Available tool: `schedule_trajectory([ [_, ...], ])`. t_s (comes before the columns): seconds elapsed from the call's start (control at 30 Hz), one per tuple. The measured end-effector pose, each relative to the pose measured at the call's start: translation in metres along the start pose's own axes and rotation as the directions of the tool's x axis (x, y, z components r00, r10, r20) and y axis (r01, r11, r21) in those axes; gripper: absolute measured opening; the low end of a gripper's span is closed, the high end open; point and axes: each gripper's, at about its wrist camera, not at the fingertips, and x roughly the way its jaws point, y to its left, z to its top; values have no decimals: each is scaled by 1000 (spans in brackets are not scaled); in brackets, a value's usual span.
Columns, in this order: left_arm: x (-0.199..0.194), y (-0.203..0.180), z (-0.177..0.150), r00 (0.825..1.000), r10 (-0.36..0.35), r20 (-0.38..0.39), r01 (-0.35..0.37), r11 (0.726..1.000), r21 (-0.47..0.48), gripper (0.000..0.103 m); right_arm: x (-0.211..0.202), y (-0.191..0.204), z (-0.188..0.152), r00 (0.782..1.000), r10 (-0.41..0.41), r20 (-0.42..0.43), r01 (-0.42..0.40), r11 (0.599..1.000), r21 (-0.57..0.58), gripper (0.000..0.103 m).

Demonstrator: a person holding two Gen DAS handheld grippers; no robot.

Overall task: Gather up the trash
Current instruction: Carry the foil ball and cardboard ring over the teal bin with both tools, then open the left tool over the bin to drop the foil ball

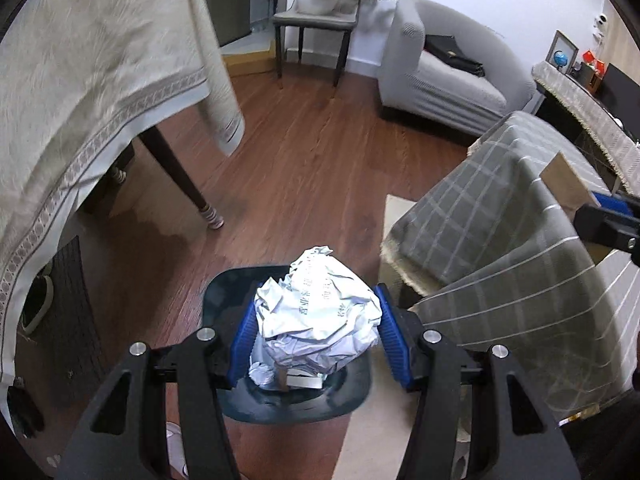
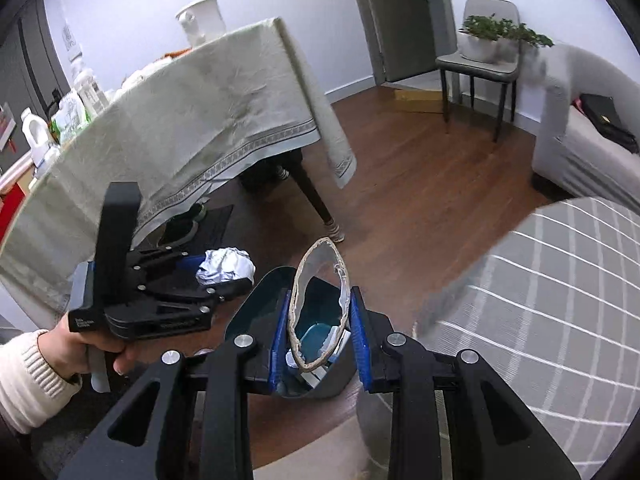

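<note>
Between the blue pads of the left gripper (image 1: pixel 316 336) sits a crumpled ball of paper (image 1: pixel 320 312), white with faint printed lines, and the pads press it from both sides so it is held clear above the dark bin (image 1: pixel 352 396) on the floor. Down in the bin, under the ball, lie some pale scraps (I cannot tell what they are).

The right gripper (image 2: pixel 319 338) is clamped on a flattened paper tube (image 2: pixel 319 308), squeezed into a tall oval with a ragged cardboard edge, its open end facing the camera. It hangs over the same bin (image 2: pixel 248 312), and through the ring more white and bluish scraps show inside. From this side the left gripper (image 2: pixel 216 270) appears just to the left with its paper ball (image 2: pixel 226 267), carried by a hand (image 2: pixel 86 346) in a cream knitted cuff.

Around them is wooden floor (image 1: pixel 304 160). A table under a pale cloth (image 2: pixel 192 120) stands on the left, with bottles and a white jar on top. A grey checked cover (image 1: pixel 512 240) drapes the furniture on the right. Farther back stand a grey chair (image 1: pixel 320 20) bearing a potted plant and a grey sofa (image 1: pixel 448 80) with a black bag on it.
</note>
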Motion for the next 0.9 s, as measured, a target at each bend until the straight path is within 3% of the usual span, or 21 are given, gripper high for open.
schedule_trajectory([
  [0.53, 52, 79, -35, 994, 15, -104, -27, 993, -114, 58, 94, 56, 8, 989, 22, -147, -34, 996, -78, 29],
  [0.9, 89, 97, -65, 966, -34, -258, -7, 988, -157, 60, 143, 69, 11, 975, 26, -221, -42, 997, -69, 29],
])
